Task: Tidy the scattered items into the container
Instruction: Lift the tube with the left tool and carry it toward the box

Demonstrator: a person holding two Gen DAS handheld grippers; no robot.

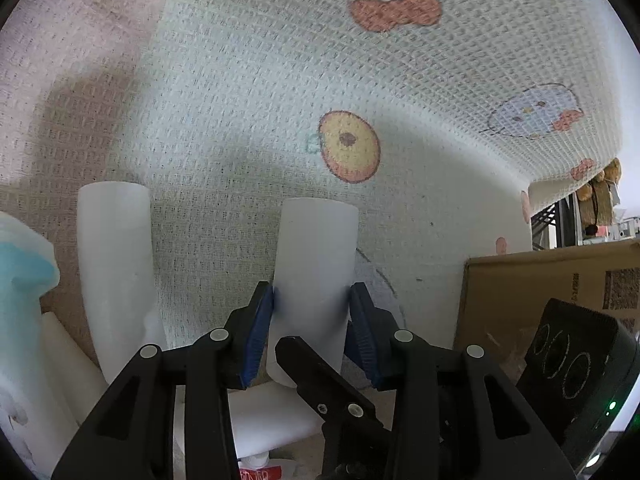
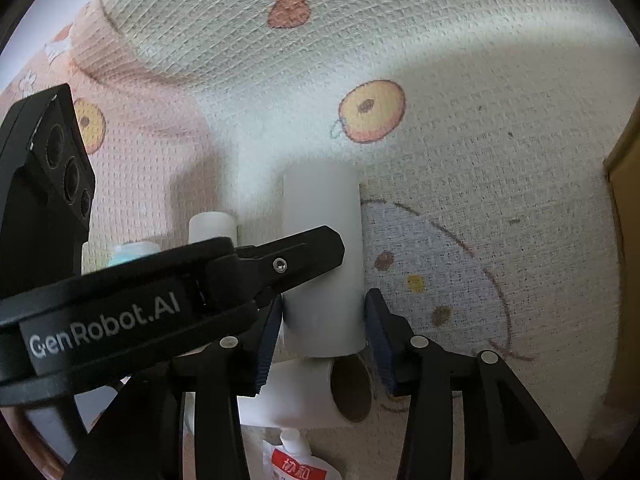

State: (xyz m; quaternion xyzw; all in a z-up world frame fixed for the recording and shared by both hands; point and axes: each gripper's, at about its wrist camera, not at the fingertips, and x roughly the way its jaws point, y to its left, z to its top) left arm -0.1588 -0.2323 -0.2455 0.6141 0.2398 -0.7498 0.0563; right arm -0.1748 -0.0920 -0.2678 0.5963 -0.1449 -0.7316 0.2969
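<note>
— White plastic or paper, that tall roll [image 1: 316, 264]? Where was it?

— Surface unclear. It stood upright over the waffle-weave cloth [image 1: 248, 80], toward its near edge, well left of the cardboard box [image 1: 552, 280] at the cloth's right edge.

— And the left hand-held gripper [image 1: 312, 300]?

— Closed on the tall roll, a blue pad [image 1: 260, 320] pressed to each side.

— The right hand-held gripper [image 2: 325, 312]?

— Its pads [image 2: 268, 340] flanked the same roll low down, at or just beside its sides; I could not tell whether they were clamping it. In the right wrist view the left one crossed in front, its tip against the roll.

— Anything else nearby?

— A second white cylinder [image 1: 116, 272] stood to the left, near a pale blue bottle [image 1: 24, 280]. Below the tall roll lay a paper roll [image 2: 304, 392] showing its brown core, and a tube with a red label [image 2: 296, 460] at the near edge.
</note>
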